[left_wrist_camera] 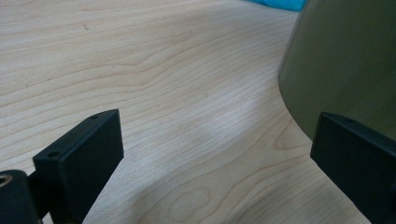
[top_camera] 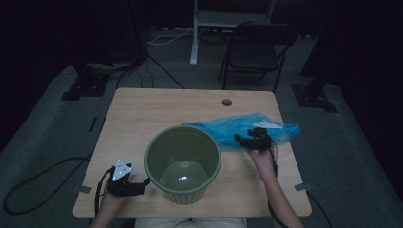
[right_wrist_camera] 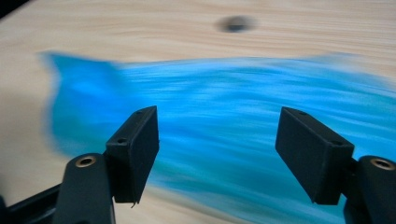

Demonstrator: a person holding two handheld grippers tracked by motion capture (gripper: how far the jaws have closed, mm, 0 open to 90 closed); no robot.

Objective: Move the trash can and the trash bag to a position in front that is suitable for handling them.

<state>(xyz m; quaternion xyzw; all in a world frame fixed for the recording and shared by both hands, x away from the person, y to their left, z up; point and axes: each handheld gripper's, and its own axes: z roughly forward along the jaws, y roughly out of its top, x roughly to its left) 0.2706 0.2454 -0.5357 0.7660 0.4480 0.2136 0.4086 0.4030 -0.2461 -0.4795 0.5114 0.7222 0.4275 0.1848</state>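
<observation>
Black fingers (right_wrist_camera: 130, 154) of the right gripper (top_camera: 253, 140) stand wide apart and empty over the blue bag (top_camera: 237, 129), which stretches crosswise right of the green bin (top_camera: 183, 161); the left gripper (top_camera: 124, 183), open, sits farther off.

1. A light wooden table (top_camera: 142, 114) carries the work; a round hole (top_camera: 226, 102) sits near its far edge.
2. A dark folding chair (top_camera: 256, 50) stands on the grey carpet beyond the table.
3. A white frame leg (top_camera: 194, 33) rises left of the chair.
4. Cables (top_camera: 147, 66) trail across the floor behind the table.
</observation>
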